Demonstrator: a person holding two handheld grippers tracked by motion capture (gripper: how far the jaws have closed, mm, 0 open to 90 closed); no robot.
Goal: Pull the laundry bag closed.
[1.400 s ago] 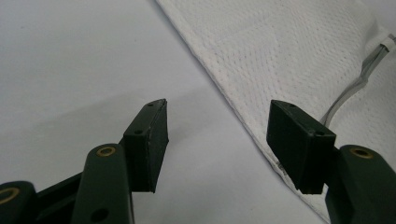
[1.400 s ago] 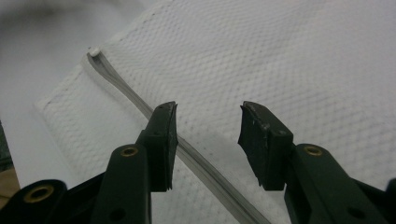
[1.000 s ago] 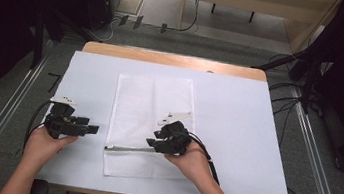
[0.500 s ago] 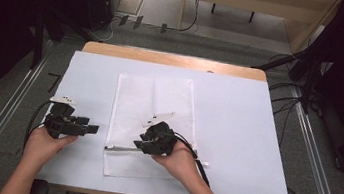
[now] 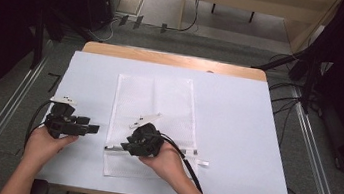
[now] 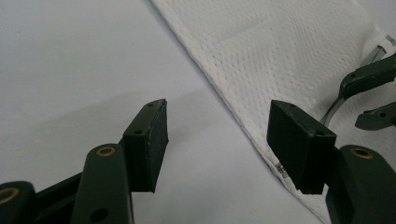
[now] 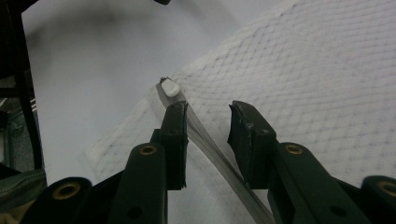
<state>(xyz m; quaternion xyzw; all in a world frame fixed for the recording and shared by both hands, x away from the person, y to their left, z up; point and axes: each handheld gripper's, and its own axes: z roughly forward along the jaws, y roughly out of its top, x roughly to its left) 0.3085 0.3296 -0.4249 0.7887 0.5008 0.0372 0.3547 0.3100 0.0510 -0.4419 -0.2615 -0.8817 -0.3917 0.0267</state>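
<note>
Right gripper (image 5: 129, 148) slid left along mesh bag (image 5: 154, 100) zipper (image 7: 205, 140), fingers narrowing astride it, not yet pinching; may miss slider. Left gripper (image 5: 91, 129) spread, idle.

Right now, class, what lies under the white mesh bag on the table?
The white mesh bag lies flat on the pale blue table cover. Its weave hides whatever is beneath or inside. The right gripper straddles its zip strip, jaws just closing.

We lose the near stretch of the zipper (image 7: 205, 140) behind the right gripper (image 7: 208, 123) (its far end shows), and the mesh bag (image 6: 280, 56) runs off the left gripper view's top and right edges.
</note>
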